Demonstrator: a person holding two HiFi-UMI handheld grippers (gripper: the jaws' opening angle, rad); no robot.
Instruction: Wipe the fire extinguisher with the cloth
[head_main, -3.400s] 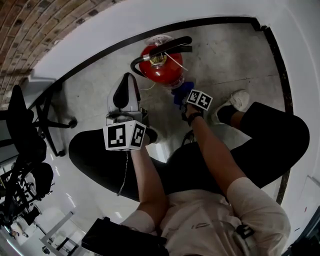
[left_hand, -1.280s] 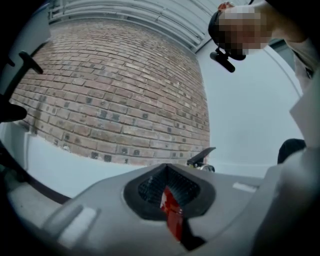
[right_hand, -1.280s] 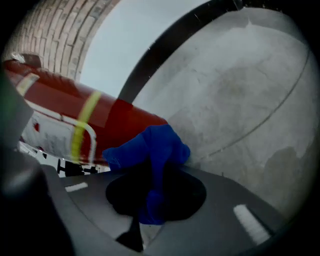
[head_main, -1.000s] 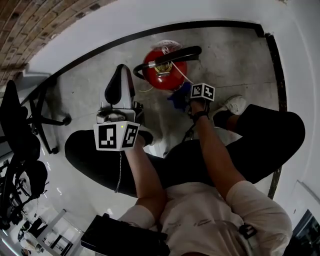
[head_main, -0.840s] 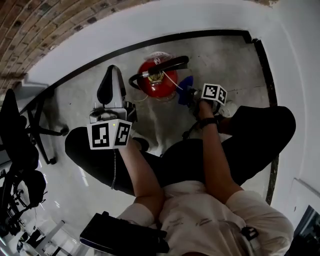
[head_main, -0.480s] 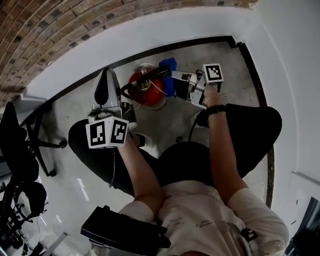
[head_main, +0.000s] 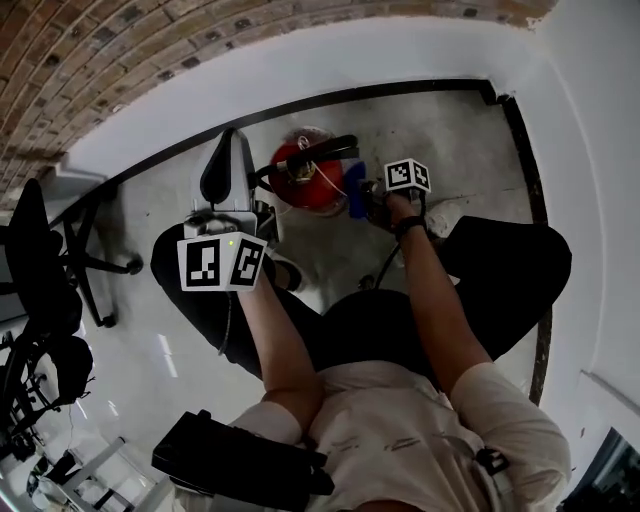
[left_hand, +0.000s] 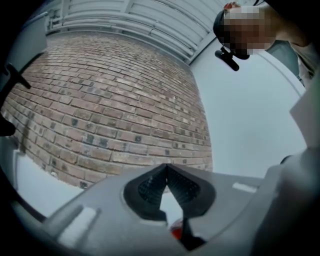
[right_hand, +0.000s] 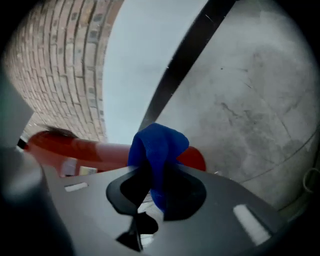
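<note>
The red fire extinguisher (head_main: 300, 185) stands on the concrete floor near the wall, its black handle and hose (head_main: 312, 155) on top. A blue cloth (head_main: 355, 193) is pinched in my right gripper (head_main: 370, 203) and lies against the cylinder's right side. In the right gripper view the cloth (right_hand: 158, 148) bulges out of the shut jaws of my right gripper (right_hand: 156, 172), with the red cylinder (right_hand: 85, 150) right behind it. My left gripper (head_main: 226, 150) is held up to the left of the extinguisher. It is shut and empty (left_hand: 166, 170), facing the brick wall.
A white wall with a black skirting strip (head_main: 400, 92) curves behind the extinguisher, with a brick wall (head_main: 100, 60) above. Black office chairs (head_main: 45, 270) stand at the left. The person's black-trousered legs and a shoe (head_main: 287, 272) are just below the grippers.
The right gripper carried the cloth from the extinguisher's right side up over its top by the handle, then back down to the right side. The left gripper stayed raised beside it.
</note>
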